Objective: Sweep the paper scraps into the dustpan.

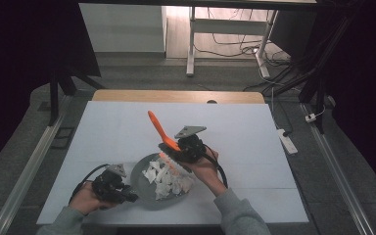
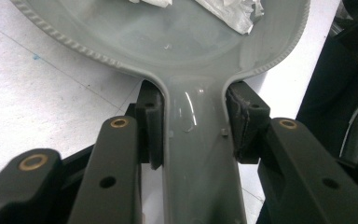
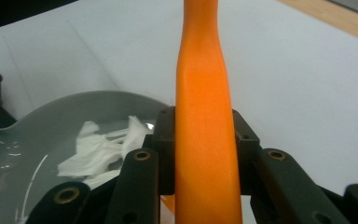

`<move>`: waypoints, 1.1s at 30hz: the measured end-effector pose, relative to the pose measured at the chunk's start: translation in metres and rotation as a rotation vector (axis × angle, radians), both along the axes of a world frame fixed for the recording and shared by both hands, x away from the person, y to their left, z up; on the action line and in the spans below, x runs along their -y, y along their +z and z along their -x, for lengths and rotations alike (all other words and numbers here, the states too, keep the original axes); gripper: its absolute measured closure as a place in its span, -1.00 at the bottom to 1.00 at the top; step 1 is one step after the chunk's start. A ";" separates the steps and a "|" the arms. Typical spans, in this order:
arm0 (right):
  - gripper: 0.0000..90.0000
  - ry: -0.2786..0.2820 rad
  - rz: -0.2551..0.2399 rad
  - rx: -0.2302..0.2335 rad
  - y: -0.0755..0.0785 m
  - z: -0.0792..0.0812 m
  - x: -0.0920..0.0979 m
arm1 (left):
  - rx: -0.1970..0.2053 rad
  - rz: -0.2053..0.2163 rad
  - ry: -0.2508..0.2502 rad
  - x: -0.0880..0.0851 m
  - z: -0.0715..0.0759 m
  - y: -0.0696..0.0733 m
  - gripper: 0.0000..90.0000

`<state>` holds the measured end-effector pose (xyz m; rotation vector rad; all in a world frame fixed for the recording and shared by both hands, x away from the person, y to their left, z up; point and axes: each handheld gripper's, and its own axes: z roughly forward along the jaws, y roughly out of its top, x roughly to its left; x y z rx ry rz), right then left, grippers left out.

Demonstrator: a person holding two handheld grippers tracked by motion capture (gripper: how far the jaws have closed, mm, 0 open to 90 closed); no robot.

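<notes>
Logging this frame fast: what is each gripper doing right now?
Left gripper: shut on the grey dustpan's handle.
Right gripper: shut on the orange brush handle, above the paper scraps.

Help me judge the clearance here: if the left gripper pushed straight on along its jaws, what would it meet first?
The left gripper is shut on the grey dustpan's handle, so the pan would go with it. Beyond lie the white paper scraps, then probably the right gripper; depth is unclear.

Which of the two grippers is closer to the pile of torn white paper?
Right. The right gripper, clamping an orange brush handle, hangs over the white paper scraps; the left gripper holds the grey dustpan's handle, beside them.
</notes>
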<state>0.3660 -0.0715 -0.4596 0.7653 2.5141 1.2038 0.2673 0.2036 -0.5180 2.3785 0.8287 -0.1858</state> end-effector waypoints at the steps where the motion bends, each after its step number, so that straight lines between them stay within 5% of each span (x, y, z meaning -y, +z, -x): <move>1: 0.57 -0.009 0.000 0.006 0.001 -0.001 0.004 | 0.000 0.000 0.000 0.000 0.000 0.000 0.37; 11: 0.57 -0.141 0.019 -0.024 -0.007 0.000 0.045 | -0.001 0.000 -0.005 0.000 0.001 0.000 0.37; 14: 0.57 -0.183 0.071 -0.023 -0.010 0.002 0.054 | -0.002 -0.001 -0.008 0.000 0.001 0.000 0.37; 20: 0.57 -0.239 0.098 -0.043 -0.018 0.005 0.066 | -0.004 -0.005 -0.011 0.002 0.004 0.001 0.37; 33: 0.57 -0.221 0.142 -0.065 -0.029 0.008 0.061 | -0.009 -0.007 -0.016 0.003 0.007 0.002 0.37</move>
